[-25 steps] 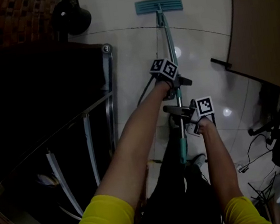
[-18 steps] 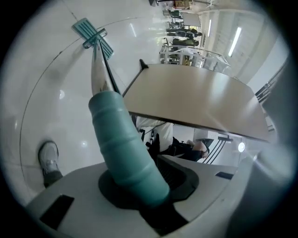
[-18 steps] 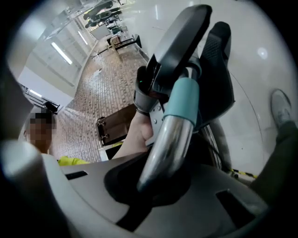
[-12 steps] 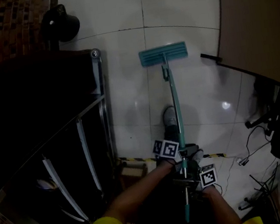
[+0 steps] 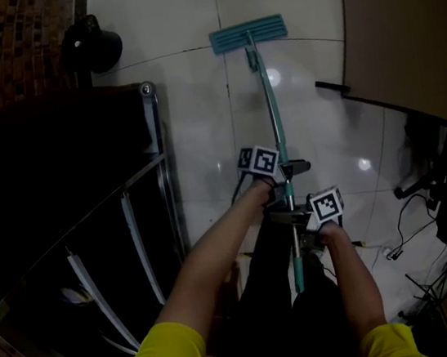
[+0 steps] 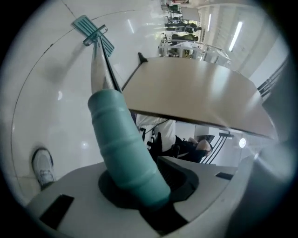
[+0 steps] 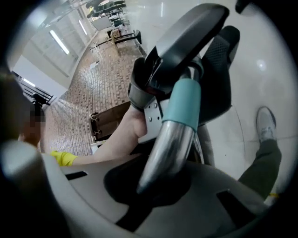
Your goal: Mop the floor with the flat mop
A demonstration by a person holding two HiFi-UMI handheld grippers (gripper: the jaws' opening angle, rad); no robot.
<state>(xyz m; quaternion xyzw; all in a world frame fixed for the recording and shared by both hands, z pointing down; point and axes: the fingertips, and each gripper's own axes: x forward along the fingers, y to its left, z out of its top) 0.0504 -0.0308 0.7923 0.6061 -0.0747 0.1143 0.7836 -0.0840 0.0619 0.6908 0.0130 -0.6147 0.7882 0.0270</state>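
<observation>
The flat mop's teal head [image 5: 248,35] lies on the pale tiled floor far ahead, its handle [image 5: 273,117] slanting back toward me. My left gripper [image 5: 281,180] is shut on the handle's teal sleeve [image 6: 123,148]; the mop head [image 6: 93,33] shows small at the top of the left gripper view. Just behind it my right gripper [image 5: 298,219] is shut on the bare metal tube [image 7: 165,153], with the left gripper's body right in front of it in the right gripper view.
A black metal-framed stand [image 5: 139,194] fills the left side. A brown table [image 5: 405,32] with black legs stands at the right, cables [image 5: 406,243] on the floor below it. A dark round object [image 5: 89,44] sits at upper left. My shoe [image 6: 44,166] stands on the tiles.
The mop was pulled back toward me, then pushed forward again; the head now lies farther ahead than half a second ago. Both grippers moved out along with it, grips unchanged.
</observation>
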